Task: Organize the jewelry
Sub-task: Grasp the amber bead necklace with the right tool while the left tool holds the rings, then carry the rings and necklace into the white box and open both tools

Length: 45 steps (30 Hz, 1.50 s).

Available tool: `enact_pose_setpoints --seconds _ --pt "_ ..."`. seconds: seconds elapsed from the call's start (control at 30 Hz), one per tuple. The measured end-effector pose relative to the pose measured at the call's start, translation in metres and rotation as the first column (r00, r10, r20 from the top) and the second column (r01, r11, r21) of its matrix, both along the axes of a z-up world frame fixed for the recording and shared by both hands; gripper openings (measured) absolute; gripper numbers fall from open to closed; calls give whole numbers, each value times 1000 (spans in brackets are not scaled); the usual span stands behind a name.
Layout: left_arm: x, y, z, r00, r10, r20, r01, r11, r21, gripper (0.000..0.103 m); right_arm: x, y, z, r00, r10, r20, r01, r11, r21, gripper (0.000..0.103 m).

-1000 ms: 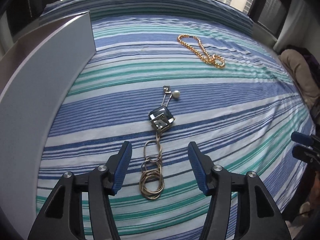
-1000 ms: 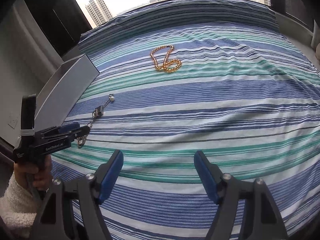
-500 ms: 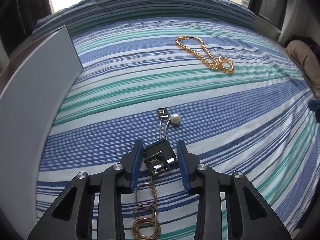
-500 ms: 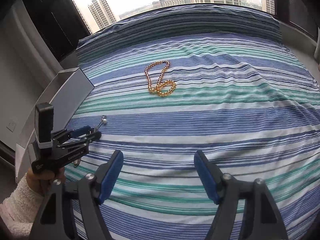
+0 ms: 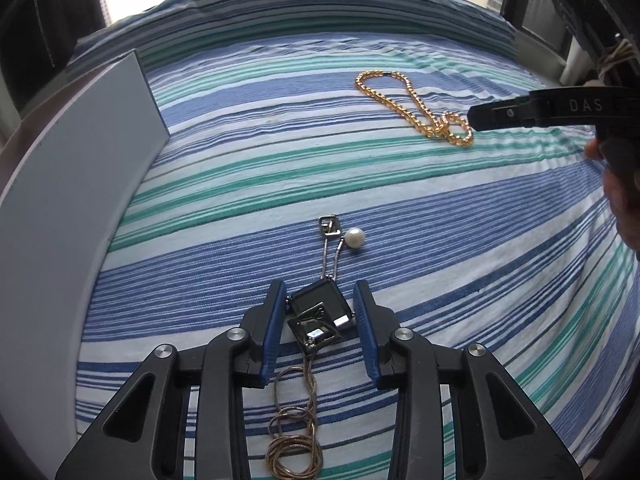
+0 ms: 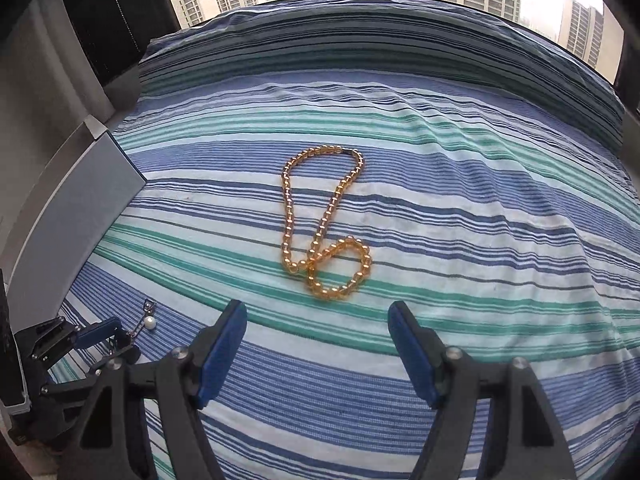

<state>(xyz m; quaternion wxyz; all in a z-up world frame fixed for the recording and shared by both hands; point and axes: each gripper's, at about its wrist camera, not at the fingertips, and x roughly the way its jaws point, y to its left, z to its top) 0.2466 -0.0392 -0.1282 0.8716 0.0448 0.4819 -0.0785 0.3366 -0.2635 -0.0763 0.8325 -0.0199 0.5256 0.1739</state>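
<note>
Our left gripper is clenched on the square dark pendant of the chain necklace lying on the striped bedspread, its pearl just ahead. Our right gripper is spread wide and empty, near the amber bead necklace.

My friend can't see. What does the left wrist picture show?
The left gripper is closed around a dark square pendant on a striped bedspread. Its pearl lies just ahead; a gold bead necklace lies farther off.
</note>
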Motion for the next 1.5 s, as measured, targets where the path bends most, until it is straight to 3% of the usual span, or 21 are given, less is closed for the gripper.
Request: enact_pose_setpoints --seconds 0.23,0.33,0.4,0.43,0.47,0.6,0.7,0.8,0.93,1.13,1.33,1.5 --pt "4 5 0 1000 9 -5 -9 999 -31 34 60 11 -36 993 -25 -113 26 1000 11 77" --pt "6 5 -1 1000 10 -2 -10 999 -32 34 54 33 -37 995 62 -75 -67 995 -70 76" --pt "8 6 -1 1000 13 -3 -14 999 -37 34 45 49 -39 992 118 -38 -122 980 -157 66" --pt "9 7 0 1000 17 -8 -18 999 -48 34 41 53 -37 989 144 -19 -145 975 -169 45" --pt "14 10 0 1000 19 -18 -20 998 -65 33 42 55 -35 989 143 -34 -147 977 -153 16" --pt "10 22 10 998 37 -45 -43 988 -148 33 47 35 -21 993 48 -110 -50 999 -21 8" --pt "-3 32 33 999 42 -22 -45 982 -183 33 38 12 9 993 7 -116 9 991 133 8" --pt "-17 45 64 998 61 5 -58 972 -226 33 25 4 47 997 9 -76 7 977 211 8" --pt "-43 70 116 995 101 23 -90 950 -300 33 12 11 111 999 36 23 -40 966 257 8" --pt "-84 129 205 978 192 88 -153 933 -326 33 -15 57 207 975 132 177 -186 923 336 8" --pt "-112 214 250 926 361 112 -315 901 -298 33 -45 139 280 918 273 288 -376 829 414 8" --pt "-118 276 235 867 484 121 -447 861 -241 33 -54 220 296 877 367 311 -475 764 437 8"
